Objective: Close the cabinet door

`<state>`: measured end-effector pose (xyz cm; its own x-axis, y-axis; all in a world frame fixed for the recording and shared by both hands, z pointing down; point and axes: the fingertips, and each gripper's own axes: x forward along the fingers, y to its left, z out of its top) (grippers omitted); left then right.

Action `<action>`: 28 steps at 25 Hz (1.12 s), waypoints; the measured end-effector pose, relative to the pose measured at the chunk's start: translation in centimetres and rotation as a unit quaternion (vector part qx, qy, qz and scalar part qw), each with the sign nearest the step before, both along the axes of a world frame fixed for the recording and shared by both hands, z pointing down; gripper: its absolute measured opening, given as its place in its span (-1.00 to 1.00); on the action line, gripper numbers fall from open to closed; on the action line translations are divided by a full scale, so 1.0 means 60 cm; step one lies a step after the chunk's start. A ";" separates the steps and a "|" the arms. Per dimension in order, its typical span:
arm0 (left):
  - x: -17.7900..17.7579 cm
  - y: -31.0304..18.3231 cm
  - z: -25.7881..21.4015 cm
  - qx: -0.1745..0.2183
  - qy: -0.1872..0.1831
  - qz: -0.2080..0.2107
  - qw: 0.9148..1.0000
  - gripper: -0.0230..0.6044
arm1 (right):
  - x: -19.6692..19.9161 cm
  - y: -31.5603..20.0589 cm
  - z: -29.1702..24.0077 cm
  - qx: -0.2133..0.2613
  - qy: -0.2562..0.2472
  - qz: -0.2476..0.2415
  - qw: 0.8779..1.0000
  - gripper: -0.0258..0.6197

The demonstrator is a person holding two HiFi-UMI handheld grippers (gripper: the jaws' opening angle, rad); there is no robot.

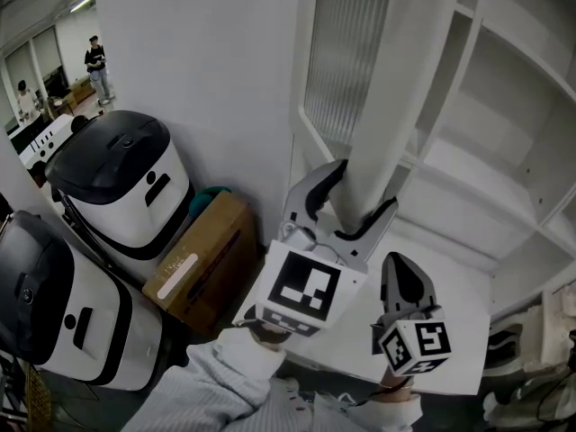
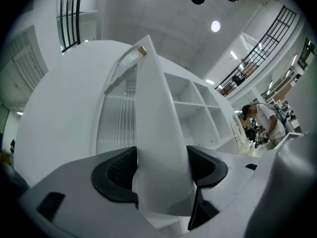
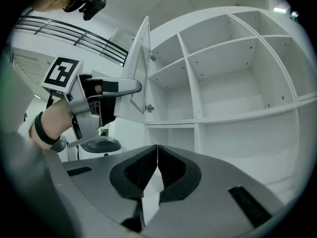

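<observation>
Between the wide-spread jaws of the left hand-held gripper (image 2: 162, 157): cabinet door (image 2: 151, 108), ajar, its edge straddled, seemingly unclamped. To its right, the right hand-held gripper (image 3: 157, 157), jaws together, empty. Risk: an off-centre push lets the door slip free, unclosed.

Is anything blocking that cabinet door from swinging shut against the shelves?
Nothing visible on the shelves behind the door; they look bare. Only the right gripper hangs in front of them, possibly within the door's swing.
</observation>
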<state>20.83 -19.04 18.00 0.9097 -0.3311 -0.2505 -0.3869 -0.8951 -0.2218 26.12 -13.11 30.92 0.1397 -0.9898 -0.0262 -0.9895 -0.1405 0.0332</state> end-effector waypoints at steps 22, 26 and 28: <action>0.127 -0.011 0.005 0.020 -0.014 -0.070 0.997 0.10 | 0.099 0.053 0.023 -0.006 -0.016 0.025 1.000 -0.88; 0.140 -0.014 0.007 0.018 -0.010 -0.076 0.997 0.11 | 0.105 0.056 0.026 -0.007 -0.021 0.025 0.999 -0.88; 0.145 -0.017 0.010 0.013 -0.012 -0.078 0.997 0.11 | 0.107 0.056 0.026 -0.008 -0.020 0.026 0.999 -0.88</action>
